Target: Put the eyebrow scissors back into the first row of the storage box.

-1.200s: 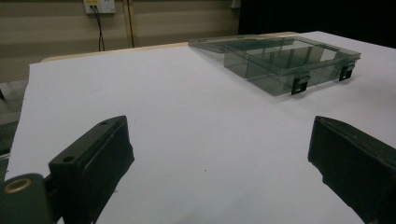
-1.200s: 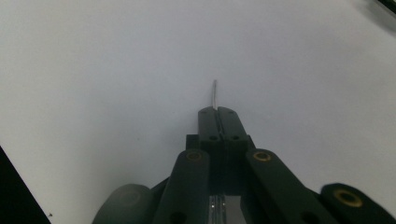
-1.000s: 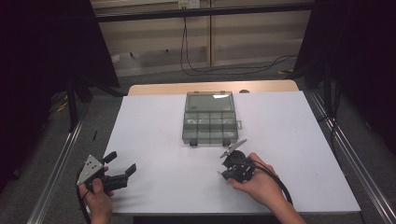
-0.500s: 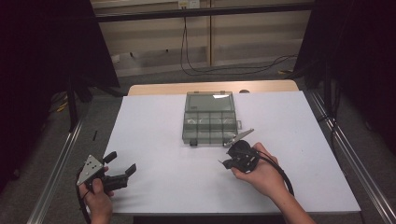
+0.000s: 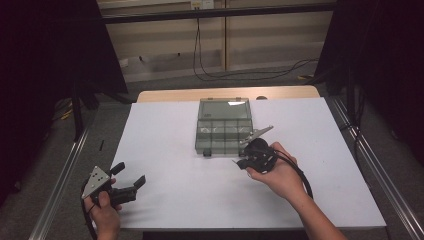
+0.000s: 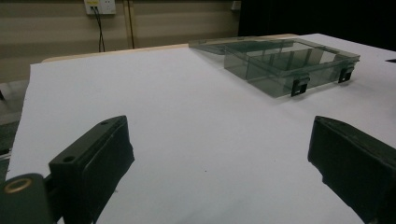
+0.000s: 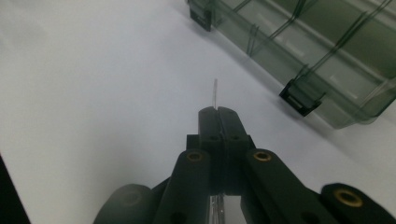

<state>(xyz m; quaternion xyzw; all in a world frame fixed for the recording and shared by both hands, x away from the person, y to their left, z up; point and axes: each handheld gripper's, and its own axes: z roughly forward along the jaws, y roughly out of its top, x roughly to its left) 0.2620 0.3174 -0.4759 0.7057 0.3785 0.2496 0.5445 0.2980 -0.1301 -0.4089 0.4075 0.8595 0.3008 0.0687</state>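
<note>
- High view first: I've got a clear, grey-green compartment box (image 5: 223,126) lying flat near the middle of the white table (image 5: 165,135), toward the far side, its lid closed and two dark latches on the near edge.
- Through the lid I can see dividers splitting the box into rows of small cells; what sits in them, I cannot tell.
- My right gripper (image 5: 248,160) is in the right hand (image 5: 274,170), just beside the box's near right corner, right at the front edge with the latches.
- Right gripper view, and the jaws of the right gripper (image 7: 217,111) are pressed together on a thin clear sliver (image 7: 215,93) that pokes up past the tips; I cannot tell what it is.
- Same view: the box (image 7: 303,51) runs off to the upper right, one black latch (image 7: 301,99) close to the tips but apart from them.
- My left gripper (image 5: 129,175) sits in the left hand (image 5: 105,212) at the near left corner of the table, well apart from the box.
- Left gripper view: jaws of the left gripper (image 6: 219,158) spread wide, nothing but bare white table between them, the box (image 6: 280,63) far off at upper right.
</note>
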